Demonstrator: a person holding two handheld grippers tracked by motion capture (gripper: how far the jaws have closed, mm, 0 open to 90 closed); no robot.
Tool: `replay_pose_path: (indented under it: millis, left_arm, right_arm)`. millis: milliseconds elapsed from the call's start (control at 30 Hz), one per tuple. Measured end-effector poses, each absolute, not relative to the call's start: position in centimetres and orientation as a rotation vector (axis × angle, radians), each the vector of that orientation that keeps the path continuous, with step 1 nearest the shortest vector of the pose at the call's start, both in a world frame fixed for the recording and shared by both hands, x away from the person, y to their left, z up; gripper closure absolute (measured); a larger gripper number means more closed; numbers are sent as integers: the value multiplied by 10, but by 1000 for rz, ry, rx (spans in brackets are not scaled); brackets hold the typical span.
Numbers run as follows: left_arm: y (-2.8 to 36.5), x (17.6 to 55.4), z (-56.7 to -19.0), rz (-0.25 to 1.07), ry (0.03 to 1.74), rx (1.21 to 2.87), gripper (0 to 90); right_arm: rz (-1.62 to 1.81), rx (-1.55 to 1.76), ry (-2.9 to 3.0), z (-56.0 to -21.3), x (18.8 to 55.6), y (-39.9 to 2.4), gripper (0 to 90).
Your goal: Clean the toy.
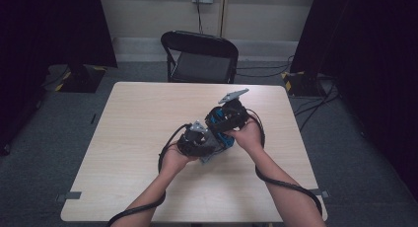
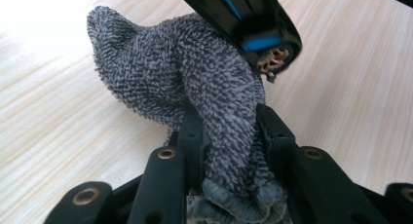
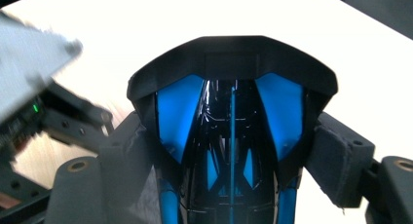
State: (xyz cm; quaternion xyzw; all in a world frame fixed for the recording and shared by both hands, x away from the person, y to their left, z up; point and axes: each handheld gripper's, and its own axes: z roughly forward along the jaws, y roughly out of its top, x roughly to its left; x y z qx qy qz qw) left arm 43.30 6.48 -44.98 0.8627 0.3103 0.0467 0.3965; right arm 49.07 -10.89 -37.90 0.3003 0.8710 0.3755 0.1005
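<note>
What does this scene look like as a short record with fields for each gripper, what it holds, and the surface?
left gripper: jaws shut on a grey sock, pinched near its cuff end
right gripper: jaws closed around a black and blue shoe
sock and shoe: the shoe touches the sock's upper side in the left gripper view
surface: light wooden table, both hands meet near its middle
behind the table: black folding chair

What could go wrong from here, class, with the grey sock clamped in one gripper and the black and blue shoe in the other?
1. The left gripper pinches only a narrow fold of the sock; a tug might pull it free.
2. The shoe sits between the right gripper jaws by its sides and might twist or slip.
</note>
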Motion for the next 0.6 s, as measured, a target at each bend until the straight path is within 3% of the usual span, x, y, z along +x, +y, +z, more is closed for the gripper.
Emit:
replay_pose_path:
  millis: [600]
  left_arm:
    - [50, 418, -466, 45, 710, 2242, 686]
  right_arm:
    - [1156, 905, 2537, -363, 498, -110, 255]
